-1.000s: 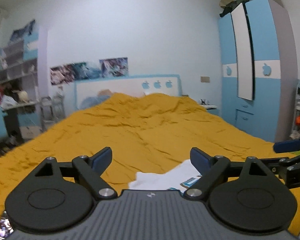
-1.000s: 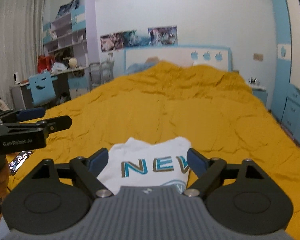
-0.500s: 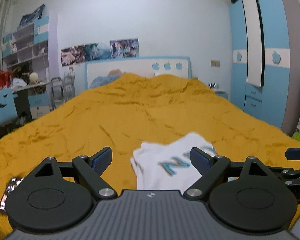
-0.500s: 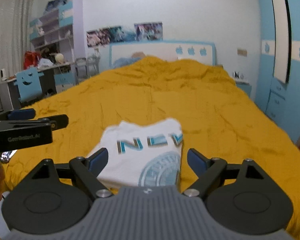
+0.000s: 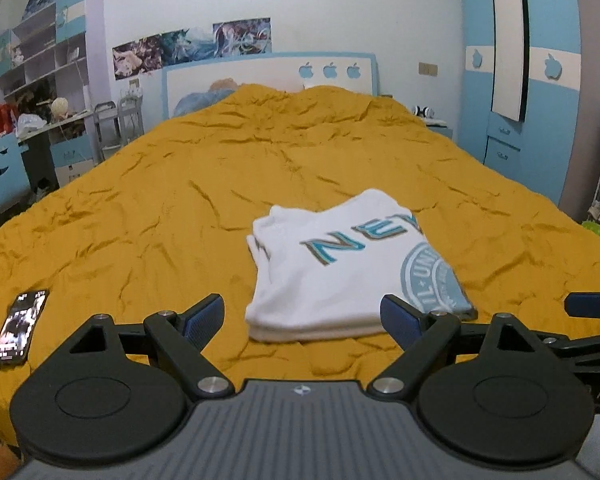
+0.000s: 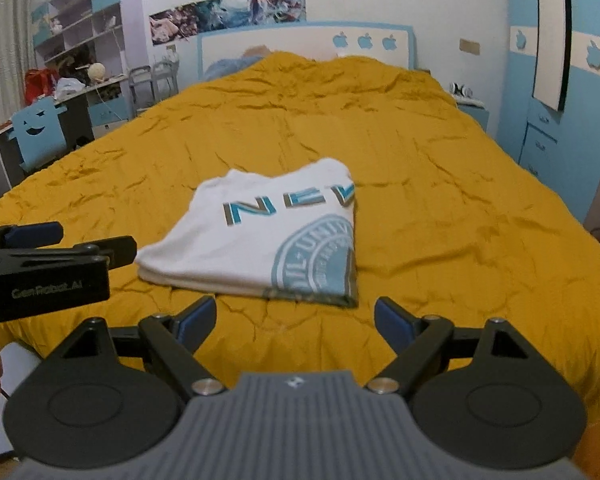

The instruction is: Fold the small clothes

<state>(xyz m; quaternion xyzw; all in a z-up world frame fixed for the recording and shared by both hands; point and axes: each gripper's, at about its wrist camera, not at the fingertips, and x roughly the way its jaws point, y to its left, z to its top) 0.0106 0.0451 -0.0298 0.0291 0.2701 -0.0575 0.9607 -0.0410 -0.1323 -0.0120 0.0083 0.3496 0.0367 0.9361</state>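
A: Where is the garment?
B: A folded white cotton T-shirt with teal lettering [image 5: 340, 268] lies on the mustard-yellow bedspread [image 5: 140, 208], just beyond both grippers.

A: The fingers?
B: Left gripper [image 5: 302, 316] and right gripper [image 6: 294, 318] gape, empty. The cloth looks light, limp; pinch the stacked near edge.

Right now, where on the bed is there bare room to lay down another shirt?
The bedspread is bare between the folded T-shirt and the headboard, and to the shirt's right. It is tighter on the left, where a phone lies near the edge.
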